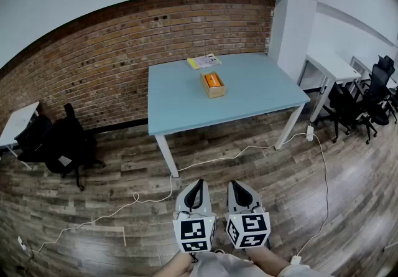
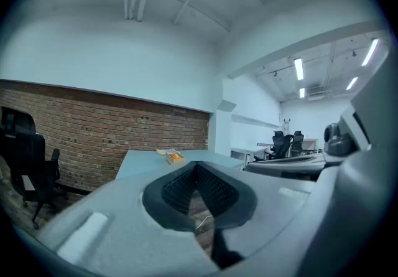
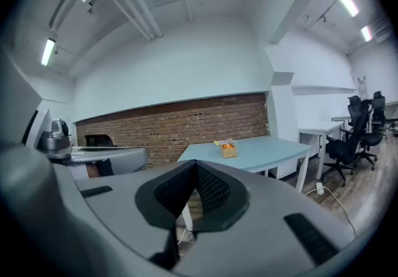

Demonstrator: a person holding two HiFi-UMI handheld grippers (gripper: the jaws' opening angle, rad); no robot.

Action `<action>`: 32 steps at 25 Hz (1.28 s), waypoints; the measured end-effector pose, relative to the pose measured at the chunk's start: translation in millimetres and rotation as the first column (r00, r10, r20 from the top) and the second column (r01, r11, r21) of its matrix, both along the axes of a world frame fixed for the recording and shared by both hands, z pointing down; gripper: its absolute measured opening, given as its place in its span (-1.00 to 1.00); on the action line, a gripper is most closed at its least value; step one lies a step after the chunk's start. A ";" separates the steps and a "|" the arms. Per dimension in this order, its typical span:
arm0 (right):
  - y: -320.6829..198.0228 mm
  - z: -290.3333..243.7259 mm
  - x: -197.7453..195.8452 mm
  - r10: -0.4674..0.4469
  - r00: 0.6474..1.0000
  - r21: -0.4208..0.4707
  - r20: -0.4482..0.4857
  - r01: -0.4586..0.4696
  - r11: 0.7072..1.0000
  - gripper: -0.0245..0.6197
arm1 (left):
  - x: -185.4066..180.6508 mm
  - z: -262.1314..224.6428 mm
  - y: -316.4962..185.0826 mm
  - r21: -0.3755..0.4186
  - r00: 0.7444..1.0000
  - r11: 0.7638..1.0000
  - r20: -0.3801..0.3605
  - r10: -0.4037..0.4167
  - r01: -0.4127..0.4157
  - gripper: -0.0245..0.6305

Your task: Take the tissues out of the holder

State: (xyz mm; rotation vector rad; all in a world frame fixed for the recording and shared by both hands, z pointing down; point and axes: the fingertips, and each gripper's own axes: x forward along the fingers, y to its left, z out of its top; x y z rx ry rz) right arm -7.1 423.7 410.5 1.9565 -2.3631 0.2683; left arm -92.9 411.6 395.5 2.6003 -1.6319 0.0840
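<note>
Far left: small white table (image 1: 17,121) against the brick wall (image 1: 124,51), black chairs (image 1: 65,145) just beside it. White cable (image 1: 211,160) snakes over the wood floor (image 1: 93,188) from lower left toward the right legs of the table.

Centre: light blue tabletop (image 1: 186,98) stands against the brick wall. The holder (image 1: 213,84), a small open wooden box, sits upright on it toward the back, right of centre. The tissues (image 1: 212,79) show orange inside the holder, not out. A yellow leaflet (image 1: 204,61) lies flat just behind the holder, near the back edge, apart from it.

Left gripper (image 1: 198,182): low in the head view, over the floor, well apart from the tabletop, pointing at it. Jaws together, tips meeting, nothing between them. Its own view confirms this: left gripper (image 2: 197,165) closed and empty, holder (image 2: 175,157) small and far ahead on the tabletop.

Right gripper (image 1: 234,184): just beside the left one, not touching, same heading. Jaws together, empty. In its own view the right gripper (image 3: 196,164) is closed with tips meeting, holder (image 3: 228,148) far ahead, a bit right of the jaw line.

Far right: white desk (image 1: 333,67) by a white column, black office chairs (image 1: 357,107) beside it.
</note>
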 end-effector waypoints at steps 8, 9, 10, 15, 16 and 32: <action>0.5 -0.4 2.1 0.002 1.000 -0.002 -0.010 -0.002 1.000 -0.91 | 2.1 1.4 -0.5 -0.008 1.000 1.000 0.003 -0.002 0.002 -0.91; 0.0 -0.7 2.4 0.002 1.000 -0.001 -0.011 -0.002 1.000 -0.91 | 2.1 1.6 -0.7 -0.009 1.000 1.000 0.003 -0.004 0.004 -0.91; -0.5 -1.2 2.5 0.001 1.000 -0.001 -0.012 -0.001 1.000 -0.91 | 2.2 1.4 -1.0 -0.010 1.000 1.000 0.005 -0.005 0.005 -0.91; -4.6 -3.9 -4.1 -0.022 0.999 0.012 0.027 0.022 1.000 -0.91 | -1.9 -1.8 -4.4 -0.007 1.000 1.000 0.004 -0.013 0.013 -0.91; -5.3 -3.3 -6.6 -0.028 0.999 0.013 0.034 0.028 1.000 -0.91 | -3.8 -2.1 -4.9 -0.006 1.000 1.000 0.005 -0.014 0.014 -0.91; -42.8 13.4 -24.7 0.048 0.997 -0.017 0.057 -0.047 0.999 -0.90 | -46.8 4.3 -51.0 -0.006 0.999 1.000 0.032 -0.007 0.007 -0.91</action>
